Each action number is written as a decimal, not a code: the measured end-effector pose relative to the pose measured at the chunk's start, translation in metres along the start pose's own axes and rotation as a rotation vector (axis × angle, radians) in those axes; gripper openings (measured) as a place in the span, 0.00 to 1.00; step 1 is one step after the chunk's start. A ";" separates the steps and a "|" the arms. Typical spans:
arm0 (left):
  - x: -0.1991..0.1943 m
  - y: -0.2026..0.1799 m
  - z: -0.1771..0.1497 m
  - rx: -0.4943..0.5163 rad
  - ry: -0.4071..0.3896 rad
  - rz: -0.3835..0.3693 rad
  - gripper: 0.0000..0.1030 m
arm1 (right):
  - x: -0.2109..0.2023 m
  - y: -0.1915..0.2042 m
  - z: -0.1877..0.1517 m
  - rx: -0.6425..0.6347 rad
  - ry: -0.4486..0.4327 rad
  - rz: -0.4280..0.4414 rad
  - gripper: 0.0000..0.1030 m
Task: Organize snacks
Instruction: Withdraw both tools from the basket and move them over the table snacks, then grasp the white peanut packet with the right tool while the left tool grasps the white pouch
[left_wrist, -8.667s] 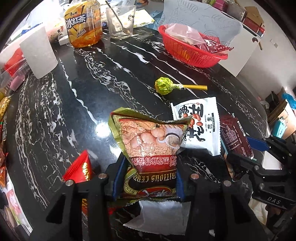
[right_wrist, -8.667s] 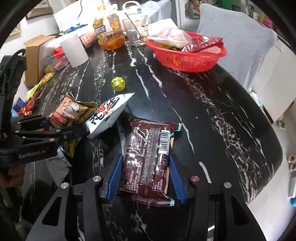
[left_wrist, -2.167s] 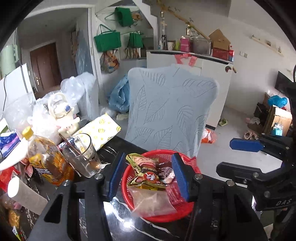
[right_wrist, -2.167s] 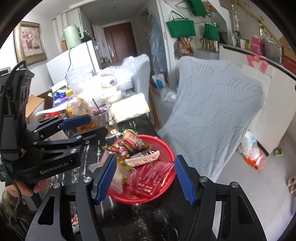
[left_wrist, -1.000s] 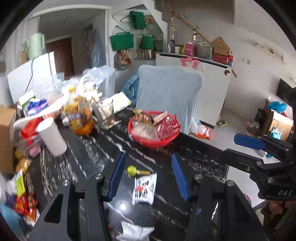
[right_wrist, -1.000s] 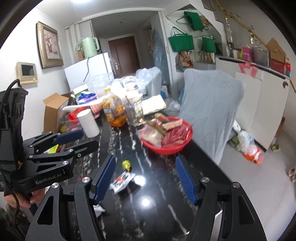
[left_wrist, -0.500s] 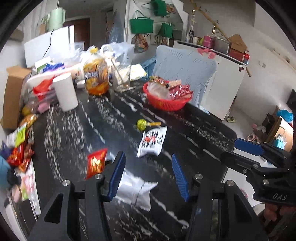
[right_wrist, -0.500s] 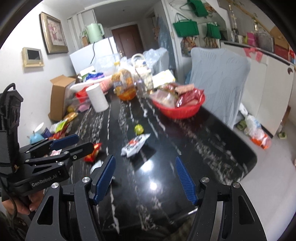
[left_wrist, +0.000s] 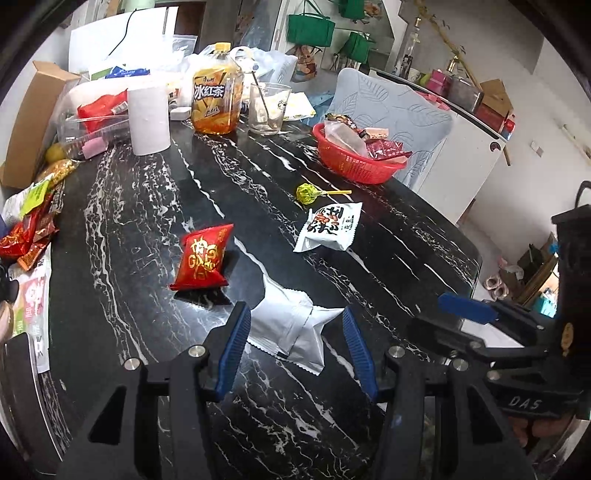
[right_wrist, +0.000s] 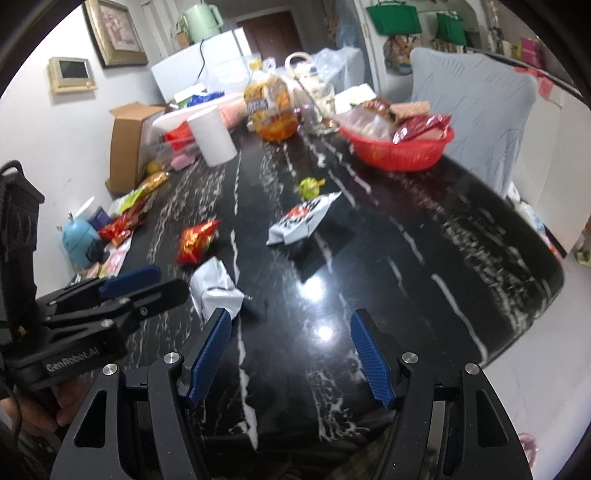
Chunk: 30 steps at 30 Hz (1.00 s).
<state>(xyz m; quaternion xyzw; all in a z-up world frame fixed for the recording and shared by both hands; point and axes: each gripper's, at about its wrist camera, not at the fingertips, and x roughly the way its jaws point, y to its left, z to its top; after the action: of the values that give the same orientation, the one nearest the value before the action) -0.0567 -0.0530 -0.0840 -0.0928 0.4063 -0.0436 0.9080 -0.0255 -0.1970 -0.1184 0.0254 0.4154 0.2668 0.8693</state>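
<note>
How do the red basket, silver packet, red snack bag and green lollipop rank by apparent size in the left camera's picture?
1. red basket and silver packet: alike; the packet lies nearer the camera
2. red snack bag
3. green lollipop

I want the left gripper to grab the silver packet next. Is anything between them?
Nothing visible. The left gripper is open with the silver packet lying right ahead between its fingers. The red packet lies farther off to the left, clear of them.

three loose snack packets (left_wrist: 204, 258), one lollipop (left_wrist: 306, 192), one basket (left_wrist: 351, 168)
</note>
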 end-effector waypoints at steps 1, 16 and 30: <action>0.002 0.000 0.000 0.003 0.002 0.000 0.49 | 0.004 -0.001 -0.001 0.003 0.010 0.006 0.66; 0.053 0.009 -0.003 0.039 0.113 0.000 0.49 | 0.042 -0.029 0.001 0.054 0.076 -0.007 0.66; 0.047 0.039 0.019 0.005 0.037 -0.098 0.49 | 0.062 -0.019 0.049 0.023 0.074 -0.011 0.71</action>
<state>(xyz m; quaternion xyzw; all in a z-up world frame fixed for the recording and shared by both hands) -0.0116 -0.0197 -0.1136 -0.1097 0.4177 -0.0908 0.8973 0.0510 -0.1744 -0.1354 0.0228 0.4505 0.2579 0.8544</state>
